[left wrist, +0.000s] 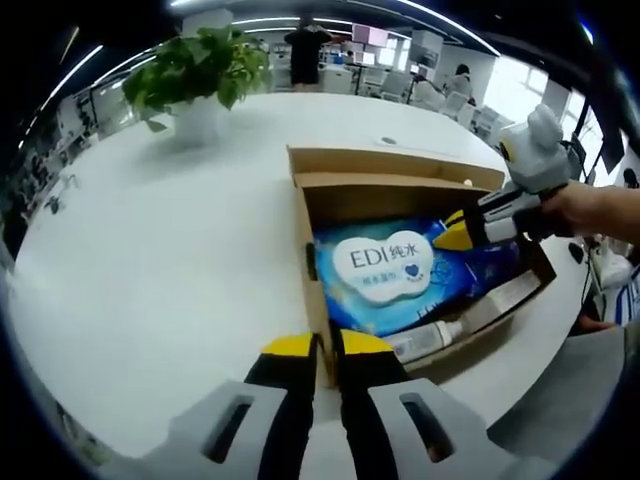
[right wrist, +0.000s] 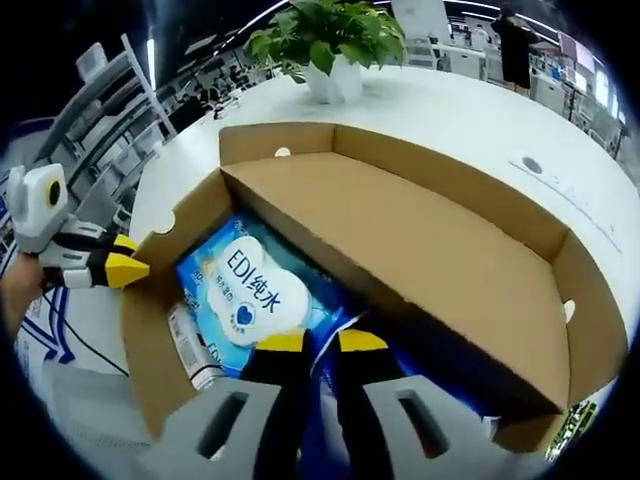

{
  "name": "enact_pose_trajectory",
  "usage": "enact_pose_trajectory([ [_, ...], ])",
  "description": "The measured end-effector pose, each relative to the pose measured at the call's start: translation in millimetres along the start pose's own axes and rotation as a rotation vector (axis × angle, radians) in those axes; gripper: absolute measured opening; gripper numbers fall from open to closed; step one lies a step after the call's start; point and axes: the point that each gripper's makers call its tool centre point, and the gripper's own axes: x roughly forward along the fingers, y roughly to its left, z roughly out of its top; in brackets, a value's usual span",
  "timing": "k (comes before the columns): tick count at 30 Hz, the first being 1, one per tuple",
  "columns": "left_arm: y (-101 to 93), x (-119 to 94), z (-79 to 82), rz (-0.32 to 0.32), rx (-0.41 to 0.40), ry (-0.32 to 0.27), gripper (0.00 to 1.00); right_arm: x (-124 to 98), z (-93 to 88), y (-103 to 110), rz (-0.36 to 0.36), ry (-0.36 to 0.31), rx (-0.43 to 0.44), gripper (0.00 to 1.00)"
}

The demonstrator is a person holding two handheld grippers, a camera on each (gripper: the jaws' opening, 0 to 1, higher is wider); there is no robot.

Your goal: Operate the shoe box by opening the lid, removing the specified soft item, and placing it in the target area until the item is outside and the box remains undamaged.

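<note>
The cardboard shoe box [left wrist: 318, 290] lies on the white table with its lid [left wrist: 390, 160] folded back. Inside lies a blue wipes pack [left wrist: 385, 265] with a white label, and a white tube [left wrist: 440, 330] rests beside it. My left gripper [left wrist: 327, 345] has its jaws closed on the box's near wall at the corner. The right gripper [left wrist: 455, 230] reaches into the box from the right. In the right gripper view the lid [right wrist: 420, 230] stands wide, and my right gripper [right wrist: 320, 342] is shut on the edge of the wipes pack [right wrist: 250, 290]. The left gripper [right wrist: 130, 262] sits at the box's left wall.
A potted green plant [left wrist: 195, 75] in a white pot stands at the table's far side, also visible as the plant [right wrist: 335, 45]. The round white table [left wrist: 150, 250] spreads bare to the left of the box. Office desks and people stand far behind.
</note>
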Motion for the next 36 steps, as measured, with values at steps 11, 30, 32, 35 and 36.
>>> enact_pose_trajectory([
  [11, 0.8, 0.3, -0.6, 0.002, -0.008, -0.002, 0.05, -17.5, 11.4, 8.1, -0.020, -0.036, 0.028, 0.00],
  [30, -0.3, -2.2, 1.0, 0.009, 0.063, 0.049, 0.05, -59.8, 18.0, -1.9, -0.048, -0.103, 0.073, 0.00],
  [32, -0.1, -2.6, 3.1, 0.010, 0.072, 0.054, 0.05, -64.0, 16.7, -3.5, -0.050, -0.108, 0.087, 0.00],
  [35, 1.8, -5.4, 10.6, 0.017, 0.081, 0.041, 0.04, -67.7, 13.8, -6.0, -0.056, -0.109, 0.090, 0.00],
  [36, 1.9, -6.4, 13.4, 0.018, 0.082, 0.034, 0.04, -68.6, 12.6, -7.0, -0.059, -0.108, 0.090, 0.00],
])
